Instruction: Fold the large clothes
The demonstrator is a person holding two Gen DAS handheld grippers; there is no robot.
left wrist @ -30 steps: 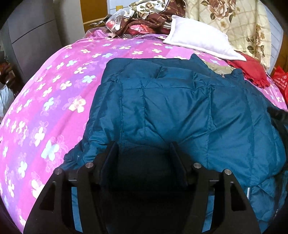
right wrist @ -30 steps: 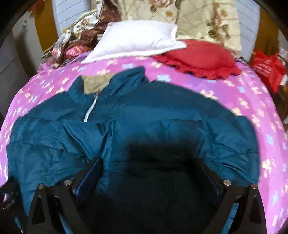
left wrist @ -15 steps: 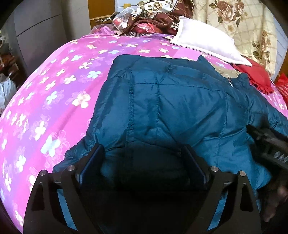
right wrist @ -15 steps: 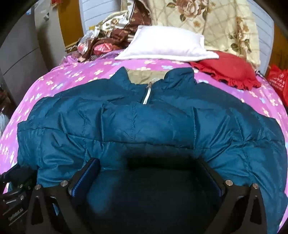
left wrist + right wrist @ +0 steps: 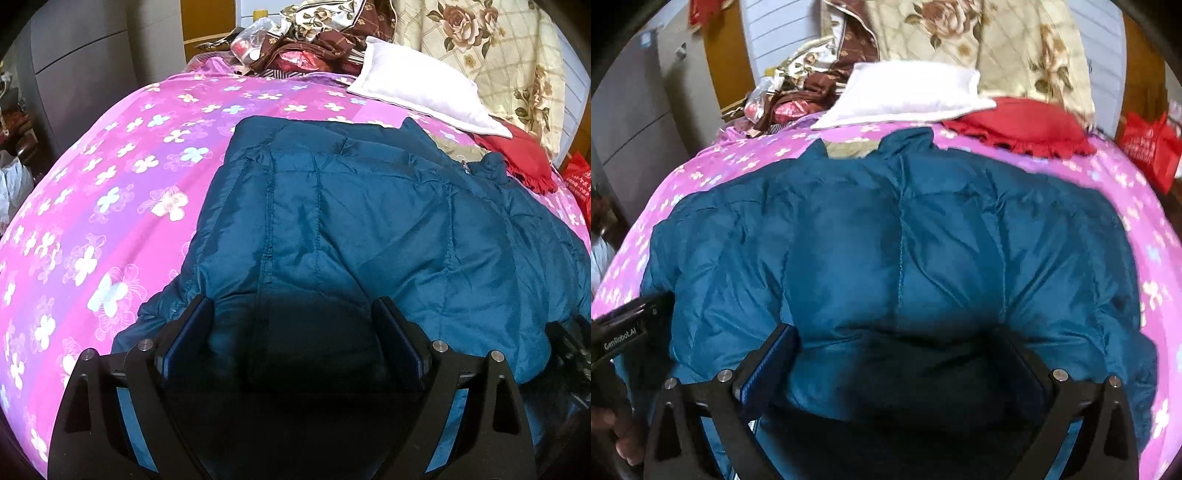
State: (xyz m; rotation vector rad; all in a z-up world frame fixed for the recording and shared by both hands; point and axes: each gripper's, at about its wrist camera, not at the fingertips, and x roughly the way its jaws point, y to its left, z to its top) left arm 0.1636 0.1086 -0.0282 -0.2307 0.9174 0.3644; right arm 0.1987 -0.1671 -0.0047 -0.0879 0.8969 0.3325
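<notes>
A teal quilted puffer jacket (image 5: pixel 351 221) lies on a pink flowered bed sheet (image 5: pixel 110 192), collar toward the pillows; it fills the right wrist view (image 5: pixel 905 251) too. My left gripper (image 5: pixel 295 314) has its jaws wide apart, with the jacket's near edge bulging between the fingers. My right gripper (image 5: pixel 897 336) also has its jaws wide apart over the near hem. In neither view can I see the pads pinching the fabric. The left gripper body shows at the left edge of the right wrist view (image 5: pixel 624 332).
A white pillow (image 5: pixel 421 92) and a red cushion (image 5: pixel 1019 129) lie past the collar. A floral quilt (image 5: pixel 979 48) stands behind them. Crumpled brown cloth (image 5: pixel 314 48) sits at the bed's far left corner. A red bag (image 5: pixel 1148 147) and grey cabinets (image 5: pixel 74 66) flank the bed.
Both grippers have drawn back and up toward the near hem, and the left jaws have widened. The zipper that showed half a second ago is covered by smooth teal fabric.
</notes>
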